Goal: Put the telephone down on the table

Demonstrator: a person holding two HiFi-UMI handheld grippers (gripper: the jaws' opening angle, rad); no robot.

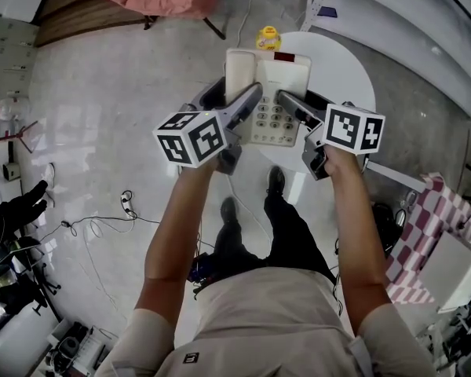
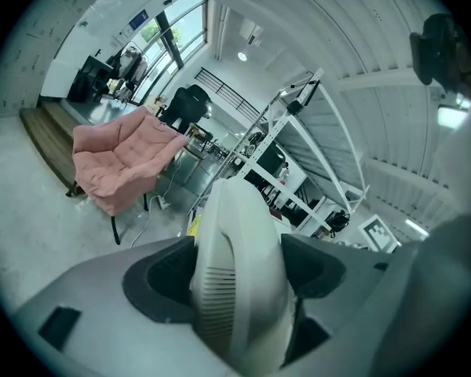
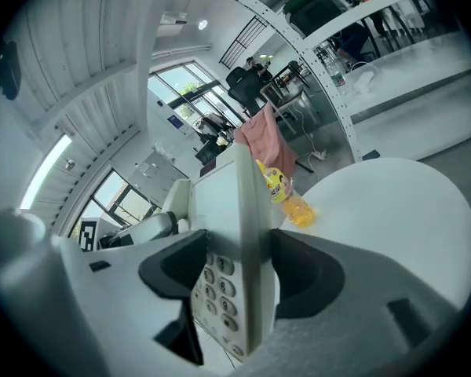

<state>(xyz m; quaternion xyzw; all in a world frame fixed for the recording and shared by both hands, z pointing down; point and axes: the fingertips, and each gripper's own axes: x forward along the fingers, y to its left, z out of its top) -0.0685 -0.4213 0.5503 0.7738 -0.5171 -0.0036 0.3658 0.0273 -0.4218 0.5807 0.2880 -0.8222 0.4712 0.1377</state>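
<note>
Both grippers are clamped on the cream desk telephone [image 1: 268, 93]. The left gripper [image 1: 248, 102] closes its jaws on the handset at the set's 9 o'clock side, and the right gripper [image 1: 292, 105] pinches the base's 3 o'clock edge beside the keypad. The telephone therefore sits between them, at 12 o'clock from the person's hands. In the head view it overlaps the near-left part of the round white table [image 1: 341, 61]; whether it touches the top cannot be told. Only the left gripper view shows the handset's [image 2: 242, 242] slotted end, and only the right gripper view shows the number keys edge-on. Just beyond the telephone, at 12 o'clock, a plastic bottle [image 3: 292, 200] lies on the table with yellow-orange liquid inside, which the head view shows only as a yellow top. Farther off at 11 o'clock stands a pink armchair [image 2: 118, 163].
</note>
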